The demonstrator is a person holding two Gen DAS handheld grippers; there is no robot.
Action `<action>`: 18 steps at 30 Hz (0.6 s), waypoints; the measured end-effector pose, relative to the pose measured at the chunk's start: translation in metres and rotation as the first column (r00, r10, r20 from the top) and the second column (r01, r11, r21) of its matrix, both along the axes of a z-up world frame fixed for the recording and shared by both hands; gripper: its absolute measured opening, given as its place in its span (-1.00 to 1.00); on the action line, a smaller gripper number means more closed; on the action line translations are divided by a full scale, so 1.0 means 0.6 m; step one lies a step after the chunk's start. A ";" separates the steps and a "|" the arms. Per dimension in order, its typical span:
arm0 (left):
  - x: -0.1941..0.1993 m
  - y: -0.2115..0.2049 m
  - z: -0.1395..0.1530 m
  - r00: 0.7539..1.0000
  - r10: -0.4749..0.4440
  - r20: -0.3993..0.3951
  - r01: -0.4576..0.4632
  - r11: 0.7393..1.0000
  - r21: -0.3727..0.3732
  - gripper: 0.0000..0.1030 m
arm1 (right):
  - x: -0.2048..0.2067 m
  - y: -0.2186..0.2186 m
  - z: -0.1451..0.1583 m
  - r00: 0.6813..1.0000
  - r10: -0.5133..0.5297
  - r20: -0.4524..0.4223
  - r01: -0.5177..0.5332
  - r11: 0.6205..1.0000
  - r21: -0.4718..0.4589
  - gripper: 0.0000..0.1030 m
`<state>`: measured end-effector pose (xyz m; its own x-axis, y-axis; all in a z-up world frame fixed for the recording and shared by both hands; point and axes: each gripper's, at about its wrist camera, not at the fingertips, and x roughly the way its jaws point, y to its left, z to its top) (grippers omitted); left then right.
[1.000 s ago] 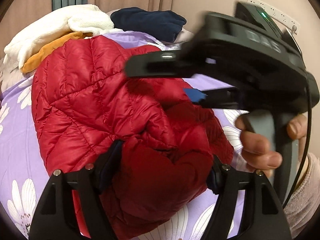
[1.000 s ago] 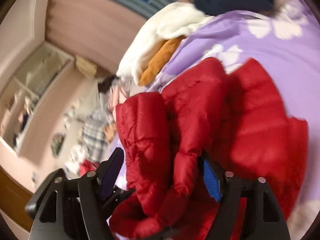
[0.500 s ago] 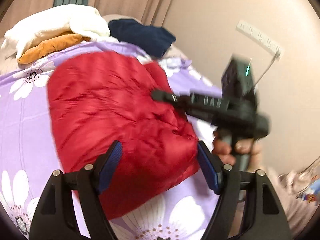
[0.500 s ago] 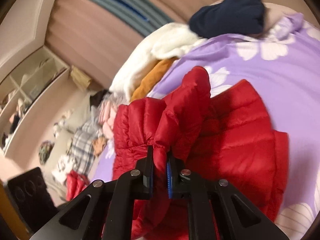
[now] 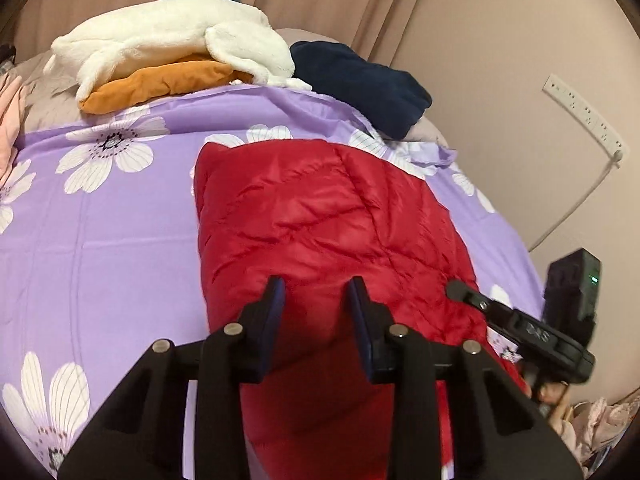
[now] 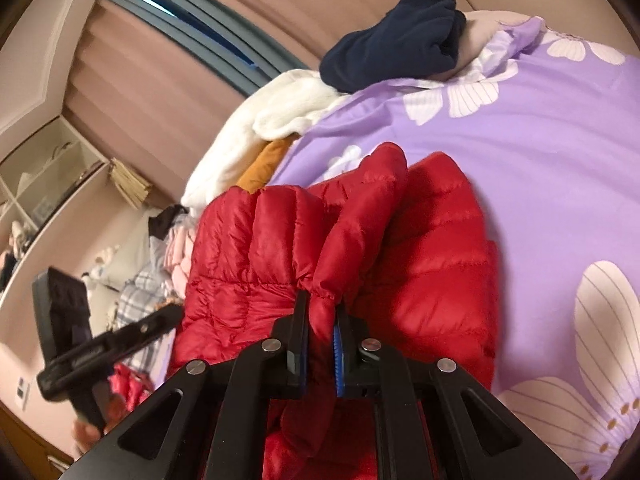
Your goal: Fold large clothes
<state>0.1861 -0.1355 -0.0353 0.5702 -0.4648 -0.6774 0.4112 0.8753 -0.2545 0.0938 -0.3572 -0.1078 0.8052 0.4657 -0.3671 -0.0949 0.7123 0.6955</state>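
Note:
A red quilted puffer jacket [image 5: 320, 216] lies folded on the purple flowered bedsheet [image 5: 100, 232]. My left gripper [image 5: 316, 296] is at the jacket's near edge. Its jaws are closing, a raised bulge of red fabric fills the gap between them, and the pads press on it. My right gripper [image 6: 320, 312] is shut on a gathered cuff of the red jacket [image 6: 432, 264], which stands up in puffy folds ahead of it. In the left wrist view the right gripper [image 5: 454, 288] touches the jacket's right edge. The left gripper [image 6: 176, 314] shows at the left of the right wrist view.
At the head of the bed lie a white fleece [image 5: 168, 40], an orange garment [image 5: 160, 84] and a navy garment [image 5: 360, 80]. A power strip [image 5: 584, 116] hangs on the wall to the right. Beyond the bed's left side are clothes on the floor [image 6: 140, 276] and shelves [image 6: 48, 168].
The right gripper shut on the jacket's cuff and moved to the jacket's right edge. The left gripper's wide jaws narrowed onto the near edge. The bunched jacket now lies flatter.

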 end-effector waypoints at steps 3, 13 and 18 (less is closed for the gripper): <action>0.008 -0.020 -0.026 1.000 -0.015 -0.017 0.016 0.997 0.079 -0.37 | 0.004 -0.004 -0.015 1.000 -0.008 -0.030 0.008 1.000 -0.012 -0.80; 0.009 -0.039 -0.053 0.999 -0.026 -0.033 0.031 0.987 0.160 -0.37 | -0.047 -0.008 0.045 0.993 -0.121 0.003 0.119 0.969 -0.216 -0.74; 0.007 -0.042 -0.054 1.000 -0.017 -0.025 0.021 0.986 0.165 -0.38 | -0.092 0.039 0.114 0.989 0.001 0.150 0.047 0.947 -0.319 -0.74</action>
